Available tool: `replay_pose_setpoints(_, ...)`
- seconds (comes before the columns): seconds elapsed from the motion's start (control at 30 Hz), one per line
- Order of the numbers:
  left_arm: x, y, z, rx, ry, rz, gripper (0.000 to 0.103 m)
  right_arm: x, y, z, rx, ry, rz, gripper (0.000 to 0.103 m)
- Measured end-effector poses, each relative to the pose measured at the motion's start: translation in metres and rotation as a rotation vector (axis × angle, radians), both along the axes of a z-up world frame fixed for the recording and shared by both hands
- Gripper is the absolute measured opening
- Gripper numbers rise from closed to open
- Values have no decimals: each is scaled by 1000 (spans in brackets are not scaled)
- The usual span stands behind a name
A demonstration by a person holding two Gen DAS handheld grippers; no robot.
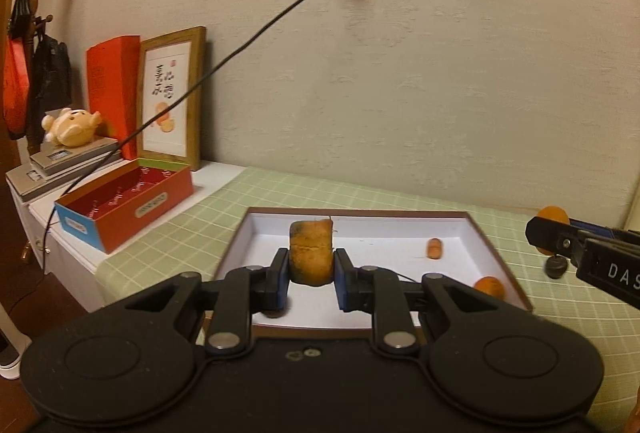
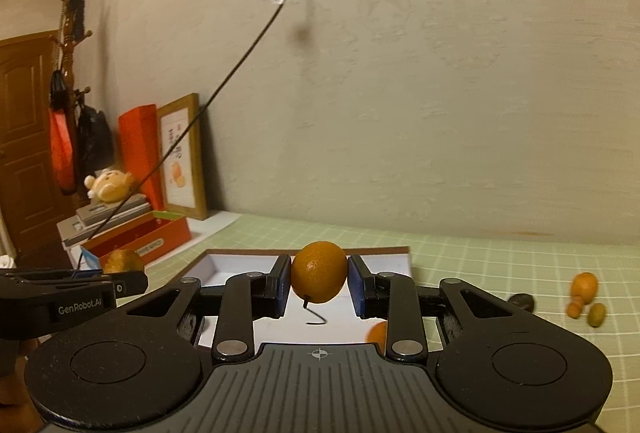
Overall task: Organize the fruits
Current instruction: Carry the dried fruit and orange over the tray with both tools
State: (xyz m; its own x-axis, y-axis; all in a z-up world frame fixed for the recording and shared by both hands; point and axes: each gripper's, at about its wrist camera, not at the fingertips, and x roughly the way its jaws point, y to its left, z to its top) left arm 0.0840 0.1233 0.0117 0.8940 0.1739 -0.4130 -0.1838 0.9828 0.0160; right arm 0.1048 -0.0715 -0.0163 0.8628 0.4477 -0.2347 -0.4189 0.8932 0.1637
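Observation:
My left gripper (image 1: 311, 273) is shut on a brownish, blemished fruit (image 1: 311, 251) and holds it above the white tray with a brown rim (image 1: 360, 229). Two small orange fruits (image 1: 433, 248) (image 1: 489, 286) lie in the tray at the right. My right gripper (image 2: 319, 283) is shut on a round orange with a stem (image 2: 319, 271), held above the tray's (image 2: 224, 263) near right part. The right gripper also shows in the left wrist view (image 1: 560, 241), the left gripper in the right wrist view (image 2: 120, 279).
On the green checked cloth to the right lie a gourd-shaped orange fruit (image 2: 582, 291), a small green fruit (image 2: 597, 314) and a dark round object (image 2: 522, 301). A red open box (image 1: 128, 207), a framed picture (image 1: 170, 101), scales with a plush toy (image 1: 72, 127) and a hanging black cable (image 1: 240, 49) are at the left.

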Motion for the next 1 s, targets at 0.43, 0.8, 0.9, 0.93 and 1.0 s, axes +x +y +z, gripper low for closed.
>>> replay_pose_setpoints(0.43, 13, 37, -1, -13, 23, 61, 13, 19, 27, -7, -16, 20, 23, 31)
replay_pose_setpoints(0.8, 31, 42, -6, -23, 38, 52, 13, 39, 29, -12, -22, 39, -4, 31)
replay_pose_setpoints(0.9, 37, 42, -9, -21, 45, 45, 13, 48, 30, -13, -22, 51, -16, 31)
replay_pose_setpoints(0.93, 40, 42, -9, -19, 47, 44, 13, 51, 30, -14, -25, 55, -20, 31)
replay_pose_setpoints(1.0, 47, 44, -12, -12, 51, 43, 13, 57, 30, -16, -28, 65, -30, 31)
